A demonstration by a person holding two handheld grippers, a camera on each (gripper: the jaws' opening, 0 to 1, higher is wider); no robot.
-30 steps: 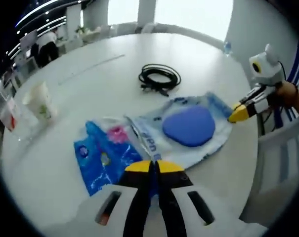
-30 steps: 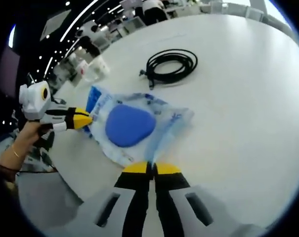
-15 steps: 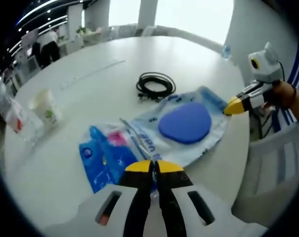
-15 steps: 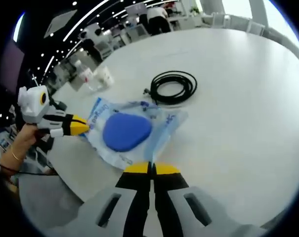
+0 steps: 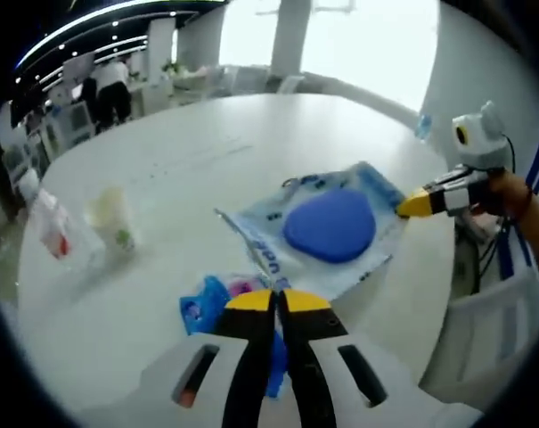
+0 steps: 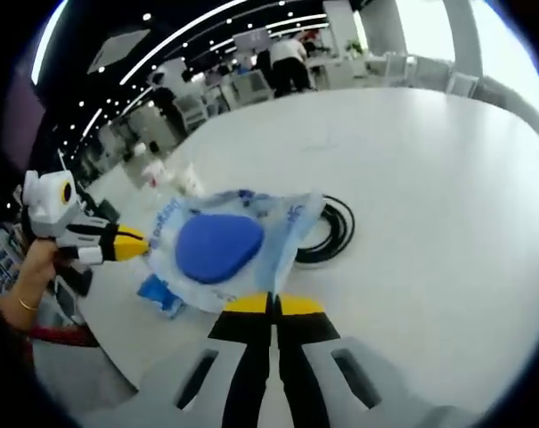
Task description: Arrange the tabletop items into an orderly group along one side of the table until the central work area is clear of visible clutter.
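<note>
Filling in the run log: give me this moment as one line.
left gripper: shut on clear packet | right gripper: shut on clear packet | packet: lifted over black cable | blue bag: on table

Your left tool (image 5: 279, 301) rises from a white body into two black jaws capped with yellow tips, with a dark slot on each side of the body, the left one showing a reddish mark. Your right tool (image 6: 270, 305) is built the same: white housing, black jaws, yellow tips, two dark slots. Seen from across, your right tool shows black-and-white banding behind its yellow tip, and thin dark cables hang below your hand (image 5: 511, 191). On the wrist of your other hand (image 6: 33, 267) you wear a thin bracelet (image 6: 25, 304).
</note>
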